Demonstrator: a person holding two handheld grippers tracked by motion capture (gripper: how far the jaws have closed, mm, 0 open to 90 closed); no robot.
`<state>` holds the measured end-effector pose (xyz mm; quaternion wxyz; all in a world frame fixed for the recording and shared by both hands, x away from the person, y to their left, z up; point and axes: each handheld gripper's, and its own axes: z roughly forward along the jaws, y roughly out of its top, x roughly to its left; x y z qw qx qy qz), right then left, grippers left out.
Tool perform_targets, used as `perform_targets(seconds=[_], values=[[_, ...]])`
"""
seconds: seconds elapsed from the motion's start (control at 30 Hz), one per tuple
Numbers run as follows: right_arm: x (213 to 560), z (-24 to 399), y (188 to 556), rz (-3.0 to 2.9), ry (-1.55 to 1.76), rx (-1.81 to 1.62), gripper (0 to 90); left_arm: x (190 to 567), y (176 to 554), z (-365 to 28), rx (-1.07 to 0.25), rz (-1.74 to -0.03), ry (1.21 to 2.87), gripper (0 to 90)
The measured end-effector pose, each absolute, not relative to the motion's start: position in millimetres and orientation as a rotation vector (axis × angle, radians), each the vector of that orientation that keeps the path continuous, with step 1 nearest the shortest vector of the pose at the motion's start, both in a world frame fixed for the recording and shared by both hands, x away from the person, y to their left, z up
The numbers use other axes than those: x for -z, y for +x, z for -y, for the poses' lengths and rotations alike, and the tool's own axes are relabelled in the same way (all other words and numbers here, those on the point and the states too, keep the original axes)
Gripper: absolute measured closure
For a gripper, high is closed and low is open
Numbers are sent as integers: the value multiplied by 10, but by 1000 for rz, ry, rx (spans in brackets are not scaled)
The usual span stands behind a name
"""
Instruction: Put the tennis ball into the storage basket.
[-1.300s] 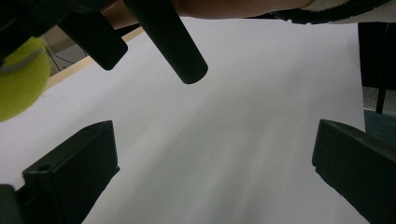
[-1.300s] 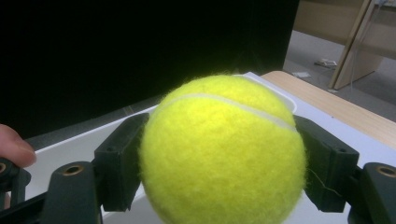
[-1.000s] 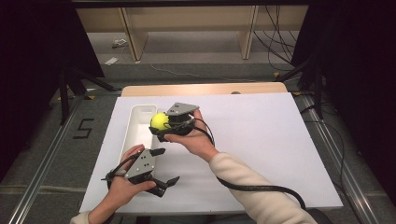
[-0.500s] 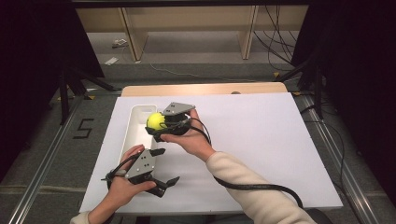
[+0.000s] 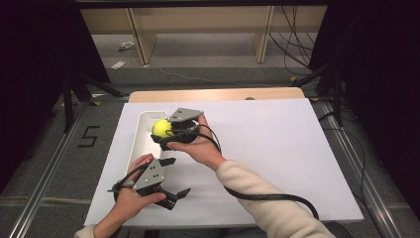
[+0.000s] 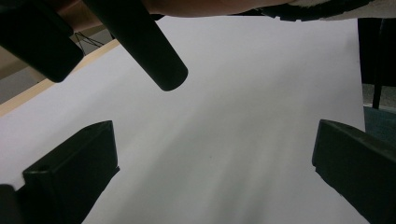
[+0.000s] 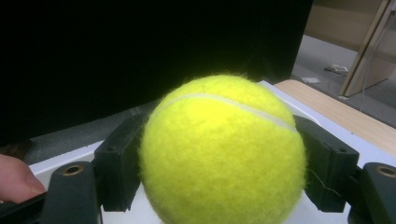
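Left gripper (image 5: 171, 191) idles near the surface's (image 5: 297, 148) front edge, jaws spread, nothing between them. Farther back, right gripper (image 5: 161, 135) pinches the ball (image 5: 162, 128) across its middle, just over the tray (image 5: 143, 121) by the left edge. Ball looks light, fuzzy, springy — easy grip. Tray looks empty.

Right gripper (image 5: 161, 135), at 11 o'clock of its hand (image 5: 195, 146), jaws clamped. Left gripper (image 5: 174, 179), low at 7 o'clock, jaws spread wide.
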<state>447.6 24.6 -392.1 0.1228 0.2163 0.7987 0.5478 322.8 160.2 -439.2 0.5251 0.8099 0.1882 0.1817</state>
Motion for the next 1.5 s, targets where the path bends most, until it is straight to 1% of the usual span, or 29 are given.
perform_targets(seconds=[1.5], values=[[3920, -395, 4514, -2365, 608, -1594, 264, 4387, 3213, -1593, -432, -436, 1947, 0]])
